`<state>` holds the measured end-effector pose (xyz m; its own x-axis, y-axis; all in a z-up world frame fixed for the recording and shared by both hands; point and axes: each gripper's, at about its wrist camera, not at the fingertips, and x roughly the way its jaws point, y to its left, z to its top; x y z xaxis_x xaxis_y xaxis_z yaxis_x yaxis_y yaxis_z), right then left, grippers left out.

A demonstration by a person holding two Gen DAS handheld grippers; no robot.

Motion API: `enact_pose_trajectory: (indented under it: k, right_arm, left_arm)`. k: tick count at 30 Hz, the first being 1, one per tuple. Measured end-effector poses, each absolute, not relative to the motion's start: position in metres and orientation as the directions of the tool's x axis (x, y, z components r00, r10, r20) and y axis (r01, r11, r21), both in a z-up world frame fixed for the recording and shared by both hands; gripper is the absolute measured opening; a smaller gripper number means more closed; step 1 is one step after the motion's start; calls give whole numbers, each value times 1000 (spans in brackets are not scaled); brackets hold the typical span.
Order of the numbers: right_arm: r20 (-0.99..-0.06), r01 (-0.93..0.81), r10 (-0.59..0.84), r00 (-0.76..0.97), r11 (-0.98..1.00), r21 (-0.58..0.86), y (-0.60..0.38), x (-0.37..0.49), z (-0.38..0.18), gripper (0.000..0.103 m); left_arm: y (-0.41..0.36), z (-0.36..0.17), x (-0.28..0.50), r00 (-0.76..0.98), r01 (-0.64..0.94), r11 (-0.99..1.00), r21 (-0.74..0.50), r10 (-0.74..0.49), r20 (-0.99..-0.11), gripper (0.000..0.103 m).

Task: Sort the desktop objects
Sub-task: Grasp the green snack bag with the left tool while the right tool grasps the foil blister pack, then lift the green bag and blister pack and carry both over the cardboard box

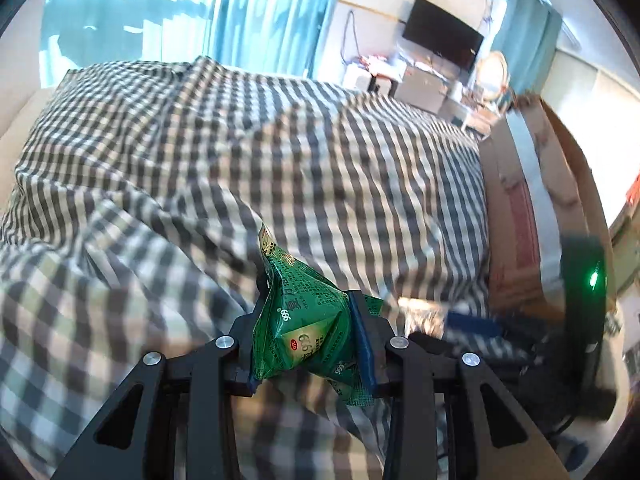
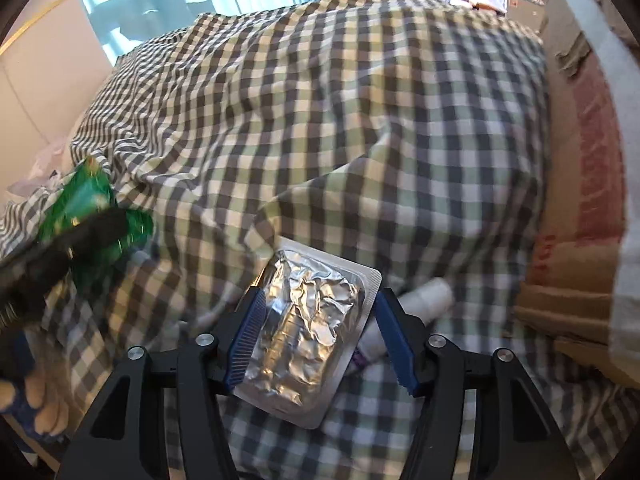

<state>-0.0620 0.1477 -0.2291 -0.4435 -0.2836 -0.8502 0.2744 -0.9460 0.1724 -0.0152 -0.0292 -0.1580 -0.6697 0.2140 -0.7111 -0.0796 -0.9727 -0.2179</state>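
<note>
The left hand-held gripper (image 1: 310,342) pinches one crumpled green sachet (image 1: 308,320) between its blue pads, the sachet's long axis running up and away from the jaws, lifted above the checked bedspread (image 1: 240,140). The right hand-held gripper (image 2: 320,340) stands spread around one silver foil blister pack (image 2: 308,336), which lies flat on the bedspread with its long axis along the fingers; whether the left pad touches it I cannot tell. One white tube (image 2: 424,298) lies just beside it. One cardboard box (image 1: 532,216) stands at the bed's right edge.
</note>
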Motion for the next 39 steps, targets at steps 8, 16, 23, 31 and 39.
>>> enact_pose_trajectory:
  k: [8, 16, 23, 31, 39]
  right_arm:
    - [-869, 353, -212, -446, -935, 47, 121, -46, -238, 88]
    - [-855, 326, -217, -471, -943, 60, 139, -39, -228, 28]
    - [-846, 312, -355, -397, -920, 239, 173, -31, -226, 22]
    - [-892, 275, -325, -315, -931, 242, 178, -33, -243, 93]
    - [-880, 337, -347, -326, -912, 235, 173, -6, -226, 25]
  left_arm:
    - [-43, -150, -19, -697, -53, -972, -230, 201, -688, 37]
    - [-42, -134, -19, -726, -55, -976, -212, 185, -663, 37]
    - [-39, -107, -12, -767, -66, -977, -201, 179, -616, 37]
    - [-40, -74, 1, -812, -72, -978, -194, 170, -559, 37]
    - [-39, -50, 10, -838, -83, -979, -189, 171, -518, 37]
